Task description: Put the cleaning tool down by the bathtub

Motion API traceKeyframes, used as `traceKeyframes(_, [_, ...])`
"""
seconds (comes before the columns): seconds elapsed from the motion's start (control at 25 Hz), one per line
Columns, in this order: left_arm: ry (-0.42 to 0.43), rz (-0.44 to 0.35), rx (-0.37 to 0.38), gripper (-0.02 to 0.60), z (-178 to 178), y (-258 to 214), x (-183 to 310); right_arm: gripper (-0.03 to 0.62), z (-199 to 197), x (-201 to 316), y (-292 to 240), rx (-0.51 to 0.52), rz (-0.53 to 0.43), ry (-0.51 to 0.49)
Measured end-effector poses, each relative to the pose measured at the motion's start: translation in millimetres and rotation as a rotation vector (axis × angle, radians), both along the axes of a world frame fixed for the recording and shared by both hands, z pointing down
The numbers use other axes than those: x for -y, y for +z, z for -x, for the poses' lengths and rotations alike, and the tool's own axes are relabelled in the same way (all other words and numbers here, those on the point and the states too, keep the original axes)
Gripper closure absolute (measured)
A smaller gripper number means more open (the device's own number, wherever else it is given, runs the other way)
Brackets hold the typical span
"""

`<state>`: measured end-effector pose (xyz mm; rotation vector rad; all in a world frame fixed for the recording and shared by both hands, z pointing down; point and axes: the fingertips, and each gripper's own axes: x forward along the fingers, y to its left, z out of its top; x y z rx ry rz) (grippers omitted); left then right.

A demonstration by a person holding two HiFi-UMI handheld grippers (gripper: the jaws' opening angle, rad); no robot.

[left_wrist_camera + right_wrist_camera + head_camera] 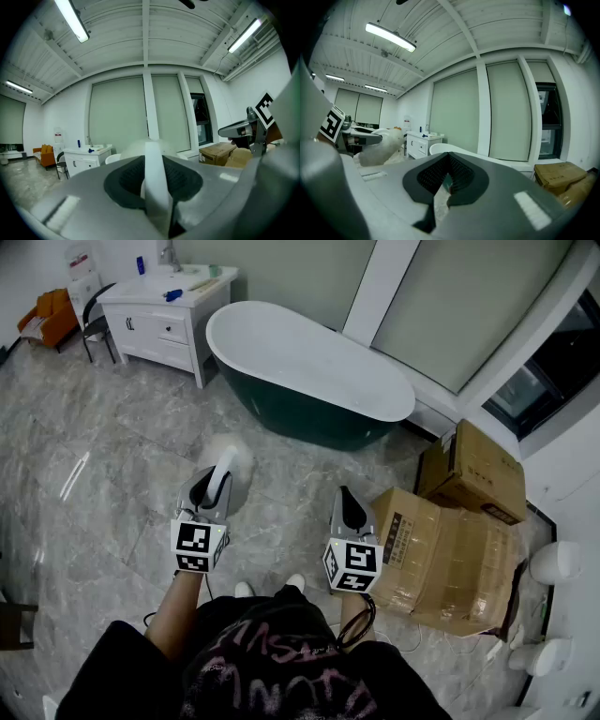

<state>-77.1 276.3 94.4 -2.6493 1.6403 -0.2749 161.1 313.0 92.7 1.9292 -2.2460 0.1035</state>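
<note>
Jaws of the left gripper (214, 491) clamp the duster (231, 452) by its stiff white handle (155, 183), the sensible hold since its light, soft fluffy head points at twelve o'clock toward the bathtub (281, 401), while the right gripper (347, 498) is closed, empty.

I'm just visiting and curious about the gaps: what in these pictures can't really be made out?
Head of the cleaning tool: head view, blurred white fluff; left gripper view, hidden behind the left gripper closed on its handle.
The small items on the white cabinet: head view, too small to name.
Print on the cardboard boxes: head view, too small to read.
Most of the bathtub: right gripper view, hidden behind the right gripper.
</note>
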Motion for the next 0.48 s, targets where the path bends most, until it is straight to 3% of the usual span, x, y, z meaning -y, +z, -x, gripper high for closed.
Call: traceKeyframes(0.48, [0.01, -0.009, -0.007, 0.491, 6.4, -0.2, -14.2, 0.58, 11.1, -13.1, 1.0, 0.007, -0.017, 0.002])
